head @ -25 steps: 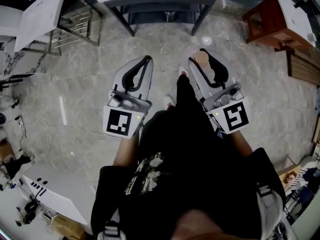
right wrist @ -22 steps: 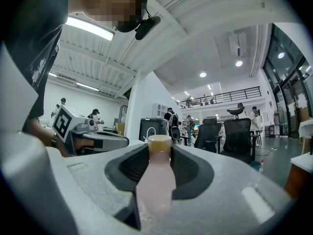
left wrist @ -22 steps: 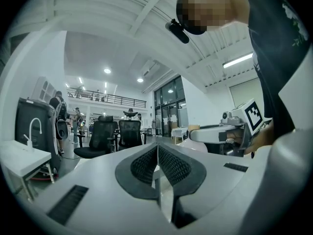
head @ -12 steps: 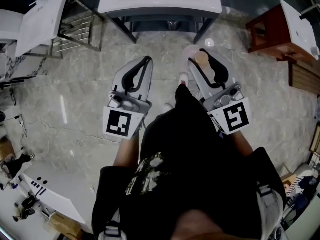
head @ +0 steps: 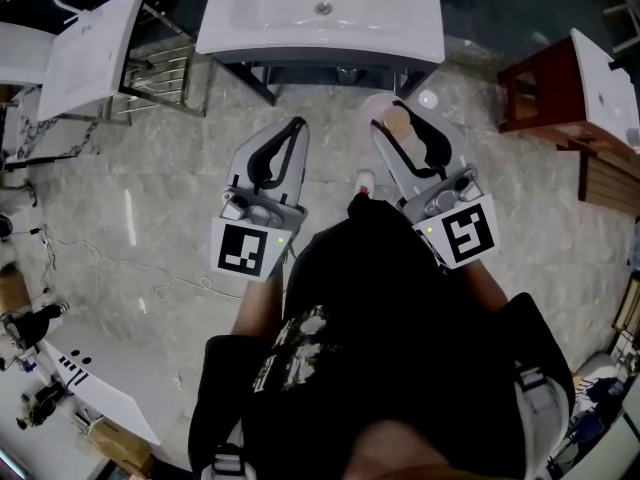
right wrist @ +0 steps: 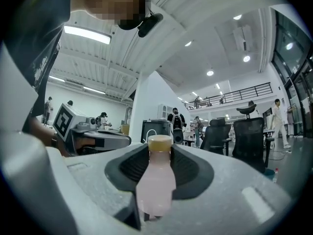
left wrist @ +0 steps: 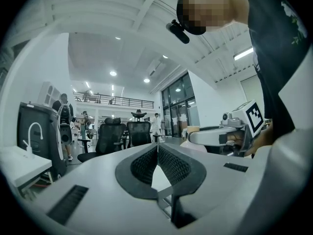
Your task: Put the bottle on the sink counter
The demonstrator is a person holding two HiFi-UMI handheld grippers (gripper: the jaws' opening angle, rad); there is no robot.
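A grey marbled floor [head: 120,188] fills the head view, with a white rectangular sink counter [head: 400,28] at twelve o'clock, its basin drain showing. A white slab on a metal rack [head: 85,53] stands at ten o'clock and a red-brown wooden stand [head: 545,78] at two o'clock. The left gripper [head: 296,125] points toward the counter, its ribbed black pads pressed together with nothing between them. The right gripper [head: 392,116], at one o'clock, clamps a pale pink plastic bottle with a tan cap [head: 400,120] upright between its pads, above the floor just short of the counter's front edge.
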